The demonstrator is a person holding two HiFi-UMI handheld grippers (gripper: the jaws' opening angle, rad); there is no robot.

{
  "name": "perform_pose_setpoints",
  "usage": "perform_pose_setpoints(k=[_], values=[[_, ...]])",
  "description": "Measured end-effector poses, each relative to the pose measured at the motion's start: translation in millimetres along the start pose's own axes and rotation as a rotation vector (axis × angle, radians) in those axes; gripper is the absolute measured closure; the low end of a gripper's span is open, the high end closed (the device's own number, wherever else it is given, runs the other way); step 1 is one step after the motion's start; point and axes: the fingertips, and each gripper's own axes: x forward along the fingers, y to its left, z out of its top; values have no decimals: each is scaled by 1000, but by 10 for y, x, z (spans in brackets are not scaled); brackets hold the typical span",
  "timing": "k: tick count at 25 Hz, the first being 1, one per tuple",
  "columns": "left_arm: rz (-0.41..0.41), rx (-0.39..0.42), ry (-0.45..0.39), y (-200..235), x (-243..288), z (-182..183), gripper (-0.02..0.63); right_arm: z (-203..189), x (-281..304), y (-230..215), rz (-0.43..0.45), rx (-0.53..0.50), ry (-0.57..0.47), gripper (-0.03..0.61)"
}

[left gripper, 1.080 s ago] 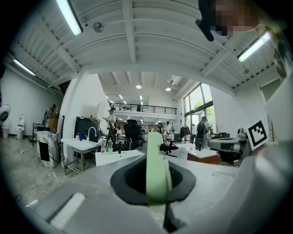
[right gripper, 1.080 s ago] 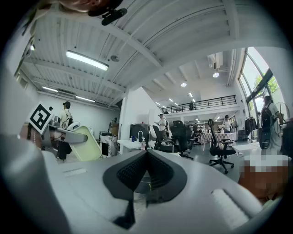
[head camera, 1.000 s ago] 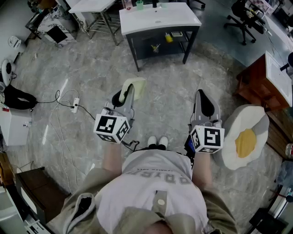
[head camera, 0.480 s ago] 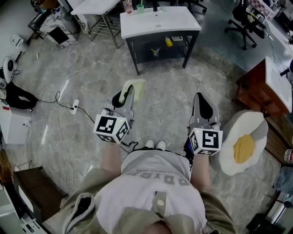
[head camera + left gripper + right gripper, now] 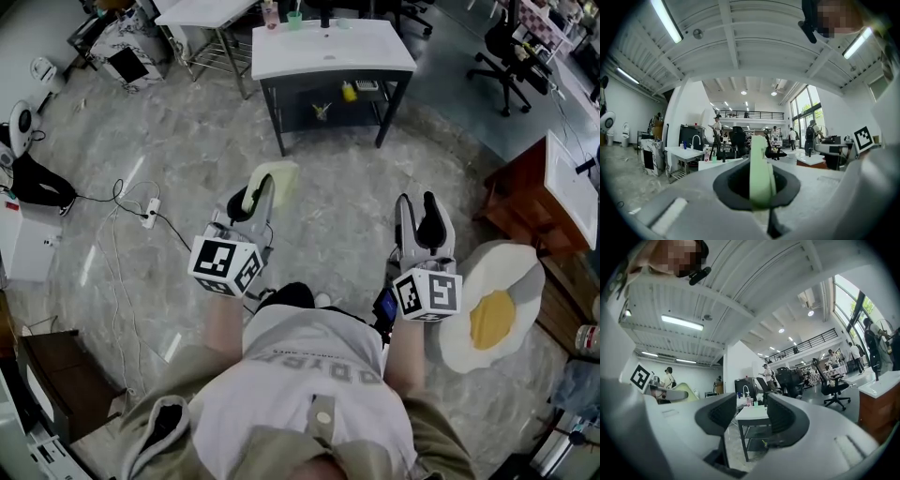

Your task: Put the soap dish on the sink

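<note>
Left claw (image 5: 261, 192): clenched on the pale green plastic soap dish (image 5: 284, 178). The left gripper view shows the dish edge-on, pinched between the two dark pads and standing upright. It is held level out in front of the person, above the grey marble floor (image 5: 178, 178).

Right claw (image 5: 417, 211): released. Its jaws have just been opening. In both earlier head views they sit pressed together; now a clear gap shows. The right gripper view has nothing between the pads, only the room beyond them.

White rectangular sink on a dark metal stand (image 5: 366, 52): still well apart from both claws, at the top of the head view. A small green cup (image 5: 294, 19) and a bottle stand along its far edge. The near edge and right side of the top look bare.

Judgement: transport phase, dish in hand and not yet delivered. The freed right claw probably readies to steady or assist, though one claw seems enough. What remains is the approach to the sink and setting the dish flat on its bare rim.
</note>
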Motion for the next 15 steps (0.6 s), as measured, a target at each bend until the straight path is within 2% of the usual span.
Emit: perform_pose_setpoints(k=[2,4,15], values=[[12,6,-4,-8,-16,23,600,50,-17,-37,-1,14,-22,352],[24,5,-7,3,-33,49,600,86,-28,-50,0,13,-33,336],[45,1,37,243,144,-114,600,-56,166,-172,-14,30,-14,334]])
